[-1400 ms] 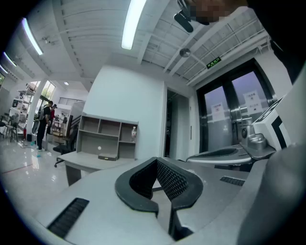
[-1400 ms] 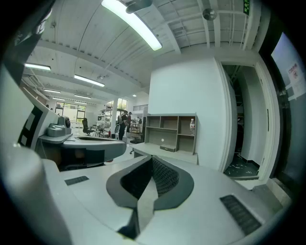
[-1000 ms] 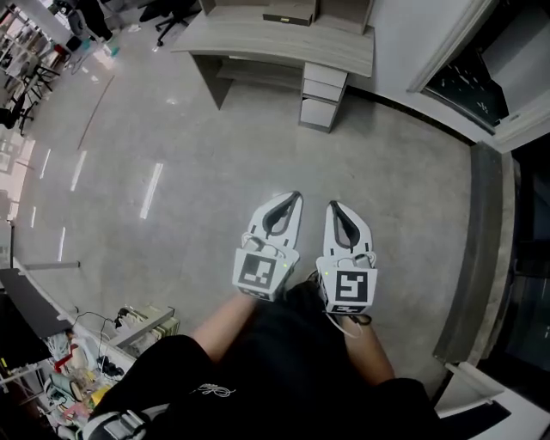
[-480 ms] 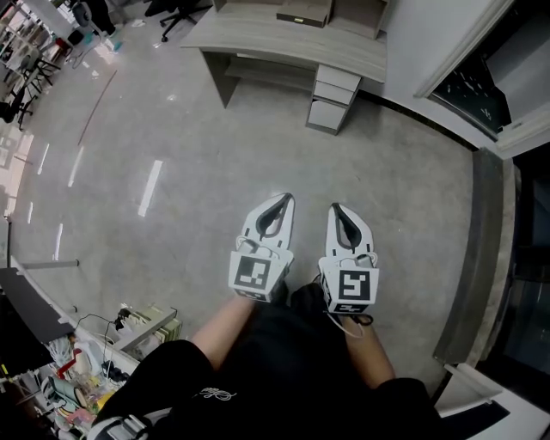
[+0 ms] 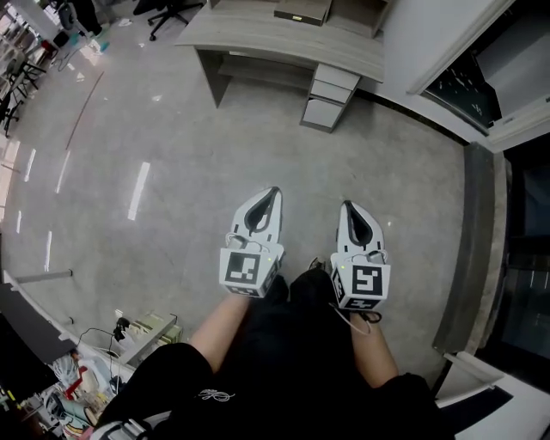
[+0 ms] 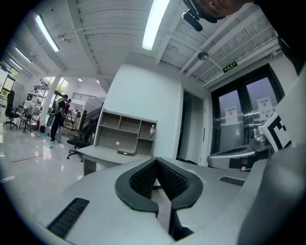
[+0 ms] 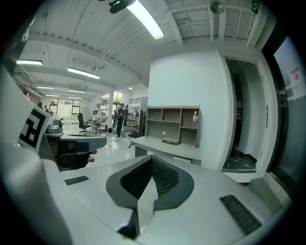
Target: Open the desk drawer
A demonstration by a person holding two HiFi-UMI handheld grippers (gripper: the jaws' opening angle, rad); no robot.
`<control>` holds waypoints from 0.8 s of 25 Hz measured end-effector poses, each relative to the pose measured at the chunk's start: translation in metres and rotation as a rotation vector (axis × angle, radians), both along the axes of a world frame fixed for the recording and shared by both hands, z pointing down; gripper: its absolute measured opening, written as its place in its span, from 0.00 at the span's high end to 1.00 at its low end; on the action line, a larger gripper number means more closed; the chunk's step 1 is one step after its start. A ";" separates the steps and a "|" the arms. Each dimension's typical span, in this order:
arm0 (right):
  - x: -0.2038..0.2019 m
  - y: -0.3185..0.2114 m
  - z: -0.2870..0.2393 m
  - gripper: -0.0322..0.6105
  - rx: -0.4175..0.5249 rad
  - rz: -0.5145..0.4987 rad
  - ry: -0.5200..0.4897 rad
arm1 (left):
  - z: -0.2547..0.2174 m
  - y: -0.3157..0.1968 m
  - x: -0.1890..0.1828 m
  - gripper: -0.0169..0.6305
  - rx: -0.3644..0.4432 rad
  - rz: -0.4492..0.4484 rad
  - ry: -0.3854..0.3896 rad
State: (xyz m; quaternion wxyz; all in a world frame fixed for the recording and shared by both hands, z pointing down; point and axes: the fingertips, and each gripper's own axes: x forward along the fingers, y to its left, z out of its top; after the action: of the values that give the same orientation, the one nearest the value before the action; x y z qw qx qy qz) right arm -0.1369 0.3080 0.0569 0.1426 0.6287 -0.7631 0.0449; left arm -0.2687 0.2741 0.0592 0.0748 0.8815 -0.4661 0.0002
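A light wooden desk stands far ahead against the white wall, with a stack of drawers under its right end, all closed. The same desk shows small in the right gripper view, under a shelf unit, and it appears as the desk in the left gripper view. My left gripper and right gripper are held side by side above the floor, well short of the desk. Both are shut with nothing between the jaws.
Grey polished floor lies between me and the desk. A dark glass doorway and a raised threshold strip run along the right. Cluttered boxes and cables sit at the lower left. Office chairs and people stand far back left.
The two grippers have drawn apart, the left shifting left and the right lower. The desk sits about where it did, with the view a little steeper.
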 end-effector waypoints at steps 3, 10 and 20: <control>0.007 -0.005 0.000 0.94 -0.005 0.006 0.011 | 0.002 -0.008 0.004 0.97 -0.009 -0.002 0.008; 0.007 -0.033 0.002 0.94 0.005 -0.040 0.017 | 0.006 -0.030 0.029 0.97 -0.011 0.012 -0.003; 0.052 -0.126 -0.001 0.94 0.039 -0.134 0.005 | 0.003 -0.105 0.113 0.97 -0.009 0.024 -0.056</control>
State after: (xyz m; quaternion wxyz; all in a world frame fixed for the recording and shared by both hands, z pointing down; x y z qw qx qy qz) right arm -0.0853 0.1824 0.0557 0.1352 0.5790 -0.8038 0.0187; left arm -0.1559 0.1690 0.0623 0.0656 0.8865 -0.4572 0.0277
